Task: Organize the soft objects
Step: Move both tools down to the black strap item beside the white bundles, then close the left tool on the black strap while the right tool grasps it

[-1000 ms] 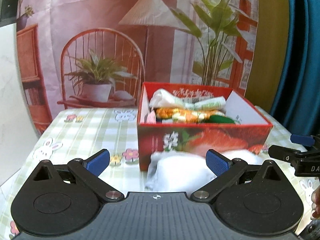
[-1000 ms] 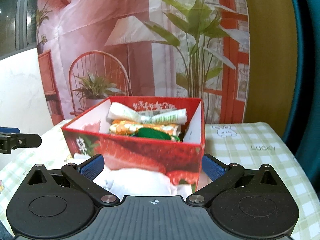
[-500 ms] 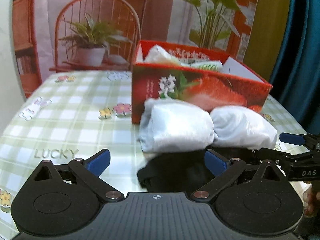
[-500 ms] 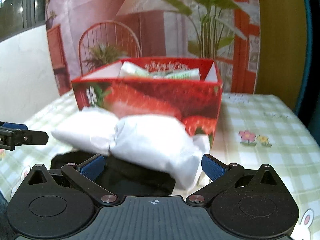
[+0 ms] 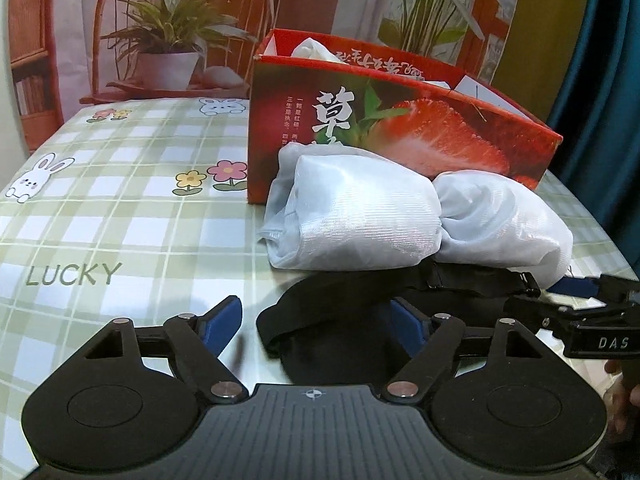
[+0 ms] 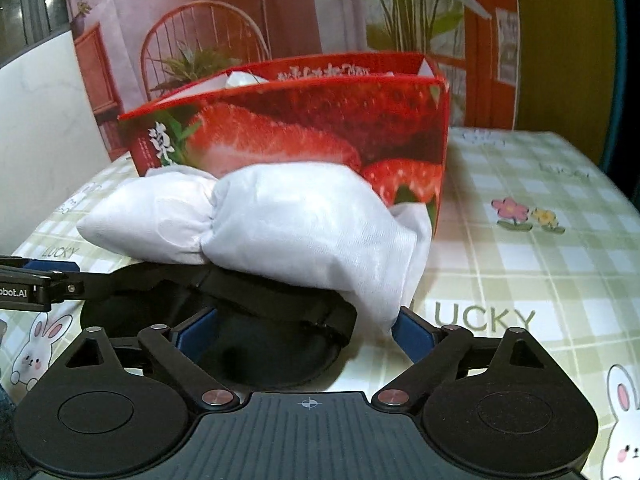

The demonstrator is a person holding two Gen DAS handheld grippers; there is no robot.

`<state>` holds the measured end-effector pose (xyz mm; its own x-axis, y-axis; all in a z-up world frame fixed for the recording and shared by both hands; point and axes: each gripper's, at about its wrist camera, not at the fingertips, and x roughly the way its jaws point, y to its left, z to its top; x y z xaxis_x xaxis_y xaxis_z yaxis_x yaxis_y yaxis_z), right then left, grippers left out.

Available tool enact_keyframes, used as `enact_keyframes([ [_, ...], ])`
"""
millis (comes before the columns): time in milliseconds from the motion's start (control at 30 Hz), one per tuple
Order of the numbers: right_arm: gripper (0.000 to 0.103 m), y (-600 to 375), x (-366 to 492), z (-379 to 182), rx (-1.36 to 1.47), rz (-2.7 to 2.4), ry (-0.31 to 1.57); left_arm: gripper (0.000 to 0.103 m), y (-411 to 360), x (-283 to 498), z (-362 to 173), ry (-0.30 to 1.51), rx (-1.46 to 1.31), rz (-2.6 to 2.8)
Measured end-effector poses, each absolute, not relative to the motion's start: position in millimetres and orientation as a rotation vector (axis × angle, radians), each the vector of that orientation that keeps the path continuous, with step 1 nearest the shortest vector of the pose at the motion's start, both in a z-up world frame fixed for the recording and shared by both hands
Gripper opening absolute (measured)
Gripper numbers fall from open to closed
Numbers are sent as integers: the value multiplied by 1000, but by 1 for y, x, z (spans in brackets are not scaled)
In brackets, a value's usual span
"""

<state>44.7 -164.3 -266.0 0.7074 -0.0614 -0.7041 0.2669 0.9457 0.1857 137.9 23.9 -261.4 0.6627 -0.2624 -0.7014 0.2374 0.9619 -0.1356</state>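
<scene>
A black padded eye mask point(image 5: 340, 320) point(image 6: 264, 344) with a strap lies on the checked tablecloth, partly under a white cloth bundle point(image 5: 360, 212) point(image 6: 280, 220) twisted in the middle. Behind them stands a red strawberry box point(image 5: 400, 128) point(image 6: 304, 120) holding soft things. My left gripper point(image 5: 316, 320) is low over the mask's left end, its jaws closing with the mask between the blue pads, which do not press on it. My right gripper point(image 6: 304, 330) straddles the mask's right end, jaws closing, pads not pressing. Each gripper's tip also shows at the edge of the other view.
The tablecloth point(image 5: 120, 220) point(image 6: 540, 260) carries flowers, rabbits and the word LUCKY, with bare room left of the box and to its right. A printed backdrop of a chair, plants and a lamp hangs behind. A blue curtain point(image 5: 600, 80) hangs at the right.
Both grippers have sunk toward the table and tilted down. The box's inside has dropped out of sight, the white bundle and black mask have come close, and both jaws have narrowed.
</scene>
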Motion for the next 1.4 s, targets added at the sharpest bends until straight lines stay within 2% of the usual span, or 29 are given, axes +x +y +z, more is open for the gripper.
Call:
enact_keyframes([
  [333, 86, -160, 59, -278, 250, -171, 790, 73, 19, 146, -274, 826, -37, -288],
  [433, 86, -159, 64, -280, 227, -171, 785, 57, 18, 145, -274, 825, -9, -281],
  [467, 86, -159, 65, -281, 218, -173, 783, 45, 17, 145, -273, 826, 11, -274],
  [500, 81, -157, 66, -281, 210, -178, 782, 36, 17, 145, -273, 829, 29, -266],
  [533, 77, -156, 66, -281, 199, -186, 781, 34, 19, 145, -273, 832, 27, -264],
  [600, 60, -157, 65, -279, 197, -195, 778, 29, 25, 145, -272, 838, -17, -270],
  [700, 46, -163, 62, -276, 235, -200, 778, 27, 28, 143, -271, 841, -33, -273],
  [800, 38, -164, 58, -274, 268, -185, 785, 27, 29, 138, -271, 847, -35, -276],
  [1000, 28, -162, 45, -271, 315, -146, 792, 27, 37, 130, -269, 868, -56, -262],
  [1400, 29, -159, 40, -271, 310, -132, 784, 27, 37, 129, -270, 856, -55, -262],
])
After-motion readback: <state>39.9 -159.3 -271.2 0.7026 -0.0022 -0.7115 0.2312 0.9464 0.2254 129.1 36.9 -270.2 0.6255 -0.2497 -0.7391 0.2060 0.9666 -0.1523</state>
